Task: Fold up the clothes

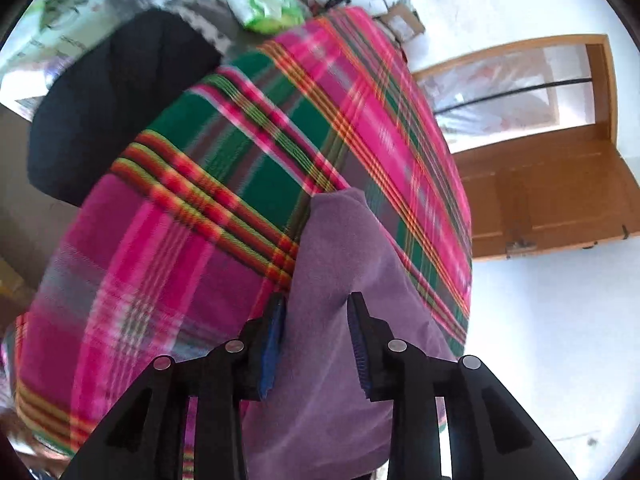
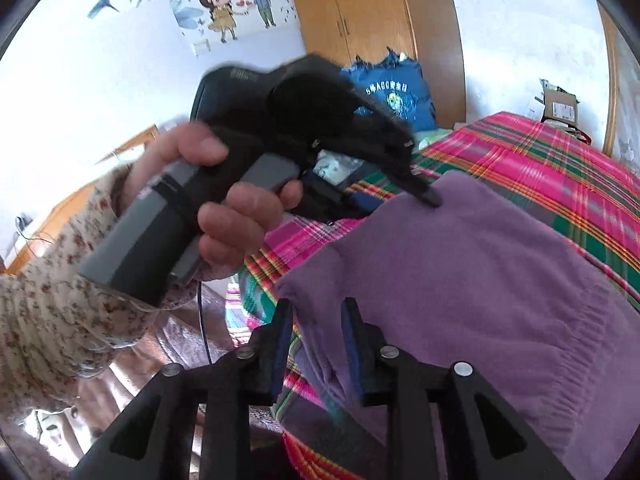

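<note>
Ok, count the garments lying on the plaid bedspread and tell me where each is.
2. A purple sweater lies on the plaid bedspread beneath both cameras; a dark garment sits at its far left edge in the left wrist view. More may be hidden out of frame.

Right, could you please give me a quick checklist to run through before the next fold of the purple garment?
1. Purple garment lies on the plaid bedspread: ok.
2. Left gripper jaws apart, not pinching cloth: ok.
3. Right gripper jaws apart, a fold between them unpressed: ok.
4. Garment smooth at the near edge: not ok, it is bunched there.
5. Layers underneath lined up: cannot tell.
</note>
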`<state>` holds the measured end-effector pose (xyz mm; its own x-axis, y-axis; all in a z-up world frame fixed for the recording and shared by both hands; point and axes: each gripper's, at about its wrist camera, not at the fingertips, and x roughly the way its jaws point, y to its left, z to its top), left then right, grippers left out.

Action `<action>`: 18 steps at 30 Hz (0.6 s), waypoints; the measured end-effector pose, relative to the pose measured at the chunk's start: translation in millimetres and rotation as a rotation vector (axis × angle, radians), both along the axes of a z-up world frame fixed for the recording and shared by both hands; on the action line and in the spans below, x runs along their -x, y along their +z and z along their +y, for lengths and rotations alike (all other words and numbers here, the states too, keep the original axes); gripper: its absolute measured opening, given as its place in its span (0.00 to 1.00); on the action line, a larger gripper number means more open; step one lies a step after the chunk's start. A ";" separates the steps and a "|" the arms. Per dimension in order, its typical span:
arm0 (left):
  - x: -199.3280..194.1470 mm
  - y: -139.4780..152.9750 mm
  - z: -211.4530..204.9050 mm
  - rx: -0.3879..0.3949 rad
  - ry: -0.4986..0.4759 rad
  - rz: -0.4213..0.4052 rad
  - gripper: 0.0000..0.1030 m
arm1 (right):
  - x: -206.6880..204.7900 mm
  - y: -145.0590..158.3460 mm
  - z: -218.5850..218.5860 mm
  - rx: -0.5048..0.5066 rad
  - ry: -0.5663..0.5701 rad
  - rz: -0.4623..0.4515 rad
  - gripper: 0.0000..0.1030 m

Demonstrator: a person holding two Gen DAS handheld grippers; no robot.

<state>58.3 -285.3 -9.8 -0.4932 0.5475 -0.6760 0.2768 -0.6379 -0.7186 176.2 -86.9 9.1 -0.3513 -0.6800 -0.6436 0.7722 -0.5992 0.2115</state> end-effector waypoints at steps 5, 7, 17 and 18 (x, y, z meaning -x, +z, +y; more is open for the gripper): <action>-31.5 31.4 16.6 0.098 0.070 0.105 0.34 | -3.9 13.5 57.5 0.055 -0.072 0.019 0.29; -35.9 44.3 27.3 0.153 0.051 0.138 0.37 | -1.8 13.8 85.9 0.061 -0.144 0.020 0.29; -40.7 84.8 73.9 0.337 0.130 0.238 0.41 | 13.8 -1.8 245.7 0.083 -0.681 -0.004 0.30; -41.7 85.6 71.7 0.356 0.149 0.228 0.41 | 11.1 -3.7 257.5 0.074 -0.717 -0.002 0.30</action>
<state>100.1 -213.6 75.8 -0.7074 0.2121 -0.6742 0.2440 -0.8220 -0.5146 165.1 170.6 5.4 -0.7266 -0.3242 -0.6058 0.1939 -0.9426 0.2719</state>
